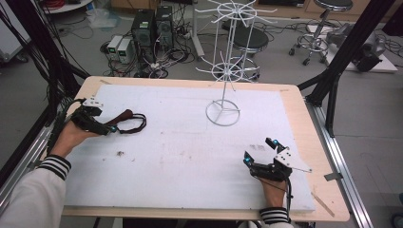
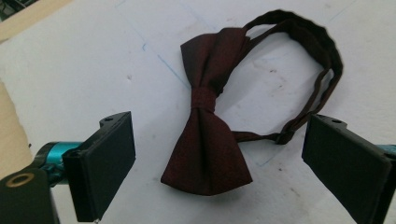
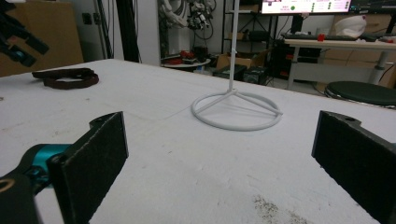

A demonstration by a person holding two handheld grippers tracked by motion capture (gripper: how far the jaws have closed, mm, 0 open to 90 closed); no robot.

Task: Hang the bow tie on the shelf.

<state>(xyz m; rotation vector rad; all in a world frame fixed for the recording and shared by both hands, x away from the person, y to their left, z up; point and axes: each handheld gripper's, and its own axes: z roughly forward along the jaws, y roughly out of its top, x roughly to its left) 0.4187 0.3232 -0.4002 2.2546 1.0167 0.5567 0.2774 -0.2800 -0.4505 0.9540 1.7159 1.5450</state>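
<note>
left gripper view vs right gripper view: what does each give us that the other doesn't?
Left gripper view alone gives the dark red bow tie close up: knot, both wings, and its strap looped behind, lying flat on the white pad between the open left tongs.

Right gripper view alone gives the white wire stand, its ring base on the pad, plus the desk and stool behind the table, seen past the open right tongs.

Shared: the bow tie, far off and edge-on in the right gripper view, and the white pad.
</note>
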